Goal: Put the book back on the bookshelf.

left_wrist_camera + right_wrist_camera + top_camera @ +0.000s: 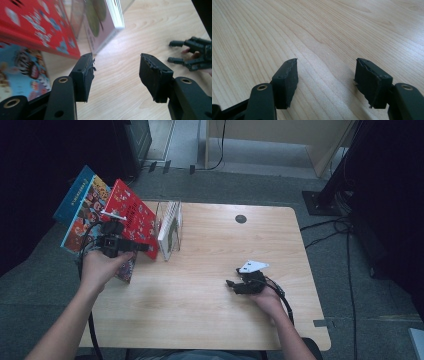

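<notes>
Held low at the near edge, the left gripper (116, 75) is seen with jaws spread and nothing between them, just beside the red book (131, 215), which is propped against the clear rack (170, 227) on the table (215, 310). Jaws on the right gripper (325, 82) are likewise parted over bare wood

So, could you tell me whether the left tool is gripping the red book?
No, the left tool stands open, with bare table between its jaws beside the red book.
</notes>
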{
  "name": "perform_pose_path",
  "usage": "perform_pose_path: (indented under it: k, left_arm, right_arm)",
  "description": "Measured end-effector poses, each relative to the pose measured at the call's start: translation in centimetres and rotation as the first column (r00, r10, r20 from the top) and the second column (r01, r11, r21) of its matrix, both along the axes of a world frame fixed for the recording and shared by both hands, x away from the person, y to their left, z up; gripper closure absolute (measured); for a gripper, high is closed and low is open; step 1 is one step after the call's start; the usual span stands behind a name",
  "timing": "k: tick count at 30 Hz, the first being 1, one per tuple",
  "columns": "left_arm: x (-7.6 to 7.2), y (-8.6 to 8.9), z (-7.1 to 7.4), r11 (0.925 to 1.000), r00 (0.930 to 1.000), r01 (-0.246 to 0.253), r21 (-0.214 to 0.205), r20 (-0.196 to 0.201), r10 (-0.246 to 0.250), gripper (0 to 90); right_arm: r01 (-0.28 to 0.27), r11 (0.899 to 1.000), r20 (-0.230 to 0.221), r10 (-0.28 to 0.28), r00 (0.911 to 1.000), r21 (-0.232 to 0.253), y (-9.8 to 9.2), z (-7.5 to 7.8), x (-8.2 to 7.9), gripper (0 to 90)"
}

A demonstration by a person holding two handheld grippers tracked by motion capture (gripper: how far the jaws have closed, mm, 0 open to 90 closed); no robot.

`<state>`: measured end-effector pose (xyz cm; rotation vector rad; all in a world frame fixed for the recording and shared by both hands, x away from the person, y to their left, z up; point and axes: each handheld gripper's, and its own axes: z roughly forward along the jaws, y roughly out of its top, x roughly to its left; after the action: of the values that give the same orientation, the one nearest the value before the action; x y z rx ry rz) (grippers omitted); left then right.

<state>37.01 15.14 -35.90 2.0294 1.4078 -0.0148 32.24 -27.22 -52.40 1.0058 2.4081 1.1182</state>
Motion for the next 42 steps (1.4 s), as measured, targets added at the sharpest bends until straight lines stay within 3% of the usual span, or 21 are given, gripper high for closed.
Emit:
perform_pose_path:
  k: [2, 12, 21, 26, 36, 42]
  left_arm:
    - [-0.4, -0.4, -0.7, 0.9998, 0.9997, 0.02, -0.002, 0.012, -0.019, 44.7]
    - [-1.6, -2.0, -4.9, 0.9987, 0.9986, 0.049, -0.016, -0.018, -0.049, 43.9]
    - [-2.5, -3.1, -8.0, 0.9965, 0.9965, 0.083, -0.016, -0.012, -0.083, 43.0]
    - [-2.8, -3.6, -9.3, 0.9959, 0.9957, 0.089, -0.017, -0.024, -0.089, 42.6]
    - [-3.4, -4.1, -11.3, 0.9961, 0.996, 0.088, -0.008, -0.011, -0.088, 42.2]
    - [-3.3, -4.1, -11.8, 0.995, 0.9953, 0.097, 0.027, -0.005, -0.097, 41.3]
  right_arm:
    - [-0.001, 1.0, 0.002, 0.001, 1.0, 0.0, 0.0, 0.0, 0.0, 35.0]
    - [0.001, 1.0, -0.002, -0.001, 1.0, 0.001, 0.0, 0.0, 0.0, 35.0]
    - [0.001, 1.0, -0.002, -0.001, 1.0, 0.0, 0.0, 0.0, 0.0, 35.0]
    - [0.002, 1.0, -0.002, -0.002, 1.0, 0.0, 0.0, 0.0, 0.0, 35.0]
    - [0.005, 1.0, -0.001, -0.005, 1.0, 0.0, 0.1, 0.0, -0.1, 34.5]
    - [0.006, 1.0, -0.001, -0.006, 1.0, -0.002, 0.1, 0.0, -0.1, 34.1]
